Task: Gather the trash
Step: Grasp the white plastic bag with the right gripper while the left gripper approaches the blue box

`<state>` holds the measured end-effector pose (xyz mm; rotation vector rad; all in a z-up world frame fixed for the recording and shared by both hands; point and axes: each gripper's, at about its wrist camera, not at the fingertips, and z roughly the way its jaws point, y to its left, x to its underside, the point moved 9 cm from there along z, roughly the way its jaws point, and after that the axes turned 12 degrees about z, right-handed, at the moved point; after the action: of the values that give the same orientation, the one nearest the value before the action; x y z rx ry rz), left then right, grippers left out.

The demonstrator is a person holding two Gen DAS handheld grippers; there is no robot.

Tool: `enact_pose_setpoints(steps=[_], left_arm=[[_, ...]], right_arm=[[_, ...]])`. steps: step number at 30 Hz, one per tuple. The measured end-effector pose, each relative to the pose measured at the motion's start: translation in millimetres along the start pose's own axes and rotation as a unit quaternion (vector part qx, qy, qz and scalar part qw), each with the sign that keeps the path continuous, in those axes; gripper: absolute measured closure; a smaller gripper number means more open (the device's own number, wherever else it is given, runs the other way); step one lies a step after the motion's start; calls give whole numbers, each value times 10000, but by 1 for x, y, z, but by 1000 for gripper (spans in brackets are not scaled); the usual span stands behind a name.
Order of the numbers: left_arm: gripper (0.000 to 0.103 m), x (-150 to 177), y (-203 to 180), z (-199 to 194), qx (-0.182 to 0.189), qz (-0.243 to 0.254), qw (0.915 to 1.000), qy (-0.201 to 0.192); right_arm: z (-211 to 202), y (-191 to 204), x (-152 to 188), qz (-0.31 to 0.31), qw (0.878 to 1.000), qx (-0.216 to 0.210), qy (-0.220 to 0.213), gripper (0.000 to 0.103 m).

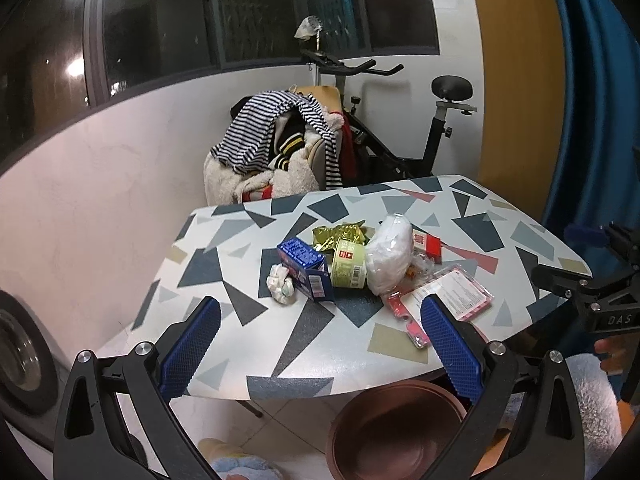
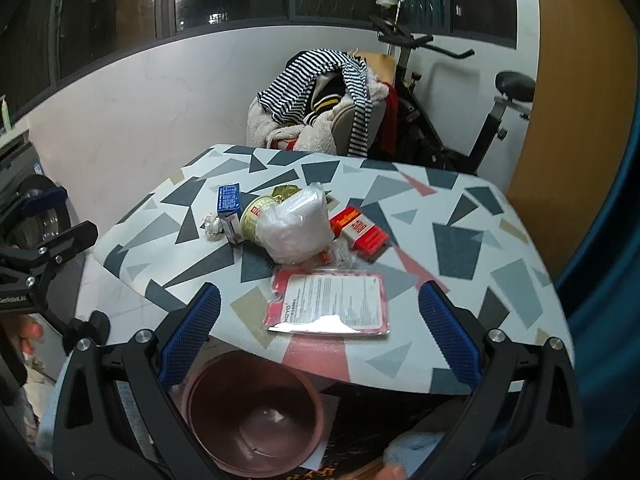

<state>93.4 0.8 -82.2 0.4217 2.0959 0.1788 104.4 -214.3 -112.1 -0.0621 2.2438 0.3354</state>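
The white surface (image 2: 460, 216) is patterned with scattered angular shapes in dark blue-grey, pale grey, pink and beige. A dark blue cardboard box (image 1: 306, 266) printed with white text is seen beside a pale green cylindrical cup (image 1: 351, 266) marked with a red square. Crumpled gold foil (image 1: 340, 234), a white translucent plastic bag (image 1: 390, 260), a red and white carton (image 2: 362, 232) and a pink-edged flat packet (image 2: 332, 300) covered in dark print are shown. Black-and-white stripes are worn by a garment (image 2: 316, 76). Blue ribbed pads (image 1: 192, 344) are carried on each black hand-held gripper. A reddish-brown round bin (image 2: 256, 412) is seen below.

One blue box (image 1: 305, 266), one red box (image 2: 362, 233), one cup (image 1: 350, 267), one bin (image 2: 254, 412).
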Motion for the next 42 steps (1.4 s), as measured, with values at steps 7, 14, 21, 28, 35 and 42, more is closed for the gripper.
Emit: enact_pose_setpoints(steps=[7,14,21,28,35,42], left_arm=[[5,14,5,17,-51,208,9998,24],[5,36,25,44,70,-101,9994,333],[5,55,53,78,-207,-493,9957,754],[5,63,78,103,-312,-856,9923,843],[5,66,83,125,25,-1157,9886,959],[5,62,77,136,156,-1159,9881,997]], right_arm=[[21,-10,11,219,9996,-101,157,5],[59,-34,22,303,9972,251,629,6],[109,-60,-12,593,9967,87,555,6],[170,-5,-44,860,9902,-827,722,6],[243,6,-46,2023,9657,-1002,1280,6],[243,11,-38,2047,9565,-1298,1626,40]])
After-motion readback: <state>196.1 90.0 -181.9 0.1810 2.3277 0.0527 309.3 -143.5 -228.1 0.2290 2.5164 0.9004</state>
